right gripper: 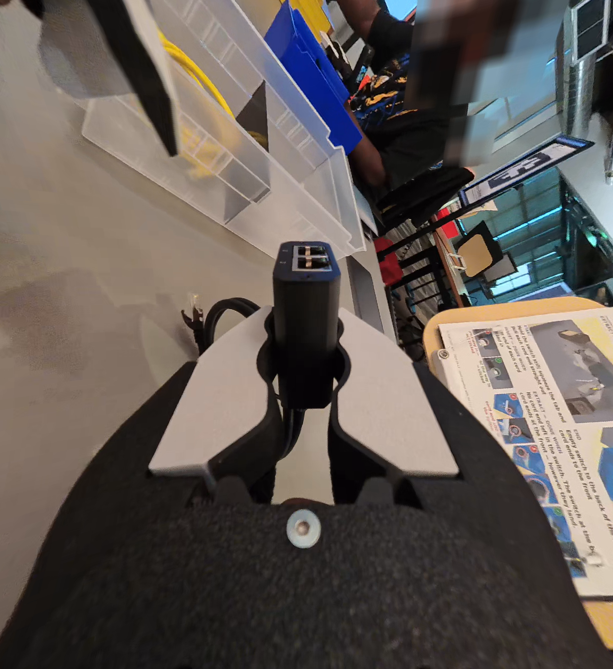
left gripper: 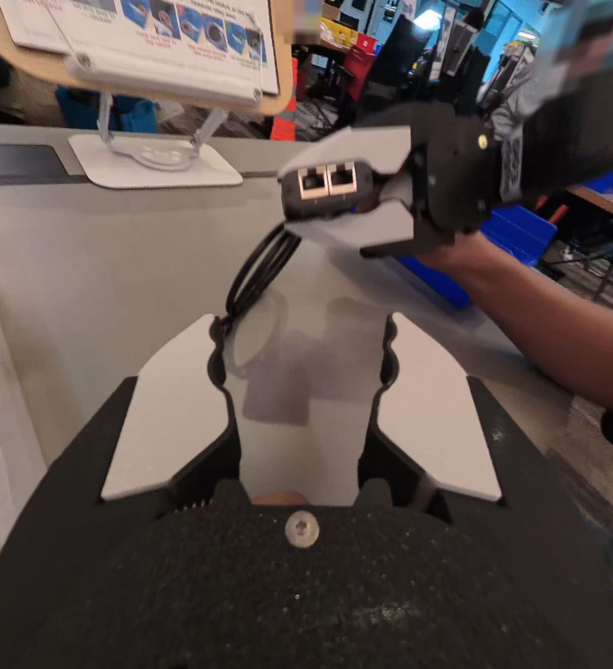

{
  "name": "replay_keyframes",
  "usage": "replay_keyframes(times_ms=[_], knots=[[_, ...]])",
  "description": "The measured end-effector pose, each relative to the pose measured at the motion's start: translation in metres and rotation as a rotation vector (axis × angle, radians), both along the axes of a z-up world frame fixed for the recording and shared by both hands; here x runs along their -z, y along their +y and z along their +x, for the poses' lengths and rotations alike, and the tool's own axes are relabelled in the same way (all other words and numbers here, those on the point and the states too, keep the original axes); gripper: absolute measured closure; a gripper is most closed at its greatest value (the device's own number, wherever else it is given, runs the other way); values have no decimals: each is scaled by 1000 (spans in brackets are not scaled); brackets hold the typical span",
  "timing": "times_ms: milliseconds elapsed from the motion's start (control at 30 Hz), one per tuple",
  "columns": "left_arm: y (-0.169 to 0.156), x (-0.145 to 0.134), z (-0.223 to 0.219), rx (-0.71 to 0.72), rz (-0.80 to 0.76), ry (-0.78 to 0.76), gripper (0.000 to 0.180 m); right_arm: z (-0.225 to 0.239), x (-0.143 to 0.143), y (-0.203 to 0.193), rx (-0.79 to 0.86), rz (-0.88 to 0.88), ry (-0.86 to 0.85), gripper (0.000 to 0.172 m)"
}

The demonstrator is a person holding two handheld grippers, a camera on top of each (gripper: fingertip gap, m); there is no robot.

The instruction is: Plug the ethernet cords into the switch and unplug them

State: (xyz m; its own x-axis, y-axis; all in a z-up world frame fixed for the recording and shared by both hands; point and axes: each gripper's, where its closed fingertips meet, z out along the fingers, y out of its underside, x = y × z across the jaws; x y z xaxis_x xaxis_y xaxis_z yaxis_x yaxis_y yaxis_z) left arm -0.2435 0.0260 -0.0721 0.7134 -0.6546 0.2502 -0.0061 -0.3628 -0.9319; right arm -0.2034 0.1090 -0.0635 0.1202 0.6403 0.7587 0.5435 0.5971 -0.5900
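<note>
Currently the right gripper (right gripper: 305, 347) pinches the black switch (right gripper: 307, 318) above the table (left gripper: 117, 253), both 2 ports empty, black cord (left gripper: 258, 268) dangling beneath, left gripper (left gripper: 301, 347) spread, holding nothing, so plugging looks pending or finished.

Two wrist cams – close over table (left gripper: 80, 253), facing – shared: switch (left gripper: 325, 190), cords (left gripper: 258, 268).

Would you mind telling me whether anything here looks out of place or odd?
Nothing looks damaged or spilled. The right gripper holds the black switch off the table, both ports empty, while the black cord bundle hangs beneath it. The left gripper is open and empty.
</note>
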Motion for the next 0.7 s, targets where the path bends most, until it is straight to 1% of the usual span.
replay_keyframes(times_ms=[100,200,300,367,400,467,633,700], knots=[[21,-24,15,-47,79,69,93,-2,-3,-3,18,63,0,146],[32,-37,40,-30,109,141,93,-3,-7,-9,22,108,4,147],[39,-32,59,-19,98,214,99,-5,-8,-13,20,118,1,146],[43,-30,62,-28,90,225,108,-6,-9,-18,-5,103,15,147],[46,-30,59,-51,76,224,118,-6,-10,-17,-3,102,18,147],[46,-30,59,-36,46,231,118,-5,-10,-18,-5,86,22,147],[47,-28,56,-68,53,316,118,-6,-9,-15,12,113,23,147],[47,-26,56,-66,38,314,118,-7,-8,-15,10,110,27,147]])
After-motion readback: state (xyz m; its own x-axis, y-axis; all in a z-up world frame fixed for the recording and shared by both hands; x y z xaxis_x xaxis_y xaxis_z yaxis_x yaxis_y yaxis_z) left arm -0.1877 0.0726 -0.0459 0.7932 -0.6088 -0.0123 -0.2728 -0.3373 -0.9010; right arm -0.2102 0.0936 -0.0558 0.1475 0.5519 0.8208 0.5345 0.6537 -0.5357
